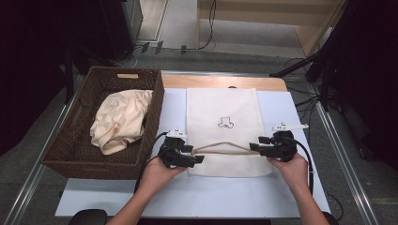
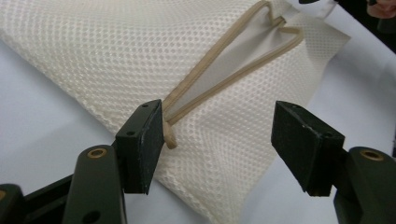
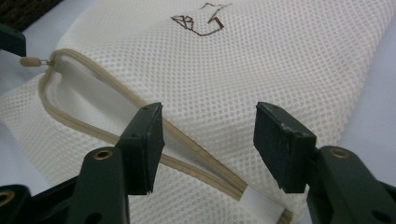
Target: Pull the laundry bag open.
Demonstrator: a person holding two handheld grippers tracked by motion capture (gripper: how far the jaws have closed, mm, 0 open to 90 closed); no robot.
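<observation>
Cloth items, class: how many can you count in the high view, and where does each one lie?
2. The white mesh bag lies flat on the table's middle, zip gaping between the two tools. The cream cloth sits bundled in the wicker basket at left. More may hide beneath it.

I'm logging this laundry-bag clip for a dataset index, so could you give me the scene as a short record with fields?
surface: white table top
main item: cream mesh laundry bag lying flat, small dark drawing on it
zipper: tan zipper open, gaping across the bag near its front end
zipper pull: tan pull beside one left-gripper pad
left gripper: jaws open, at the zipper's left end
right gripper: jaws open, at the zipper's right end
basket: brown wicker basket on the left, holding crumpled cream cloth
</observation>
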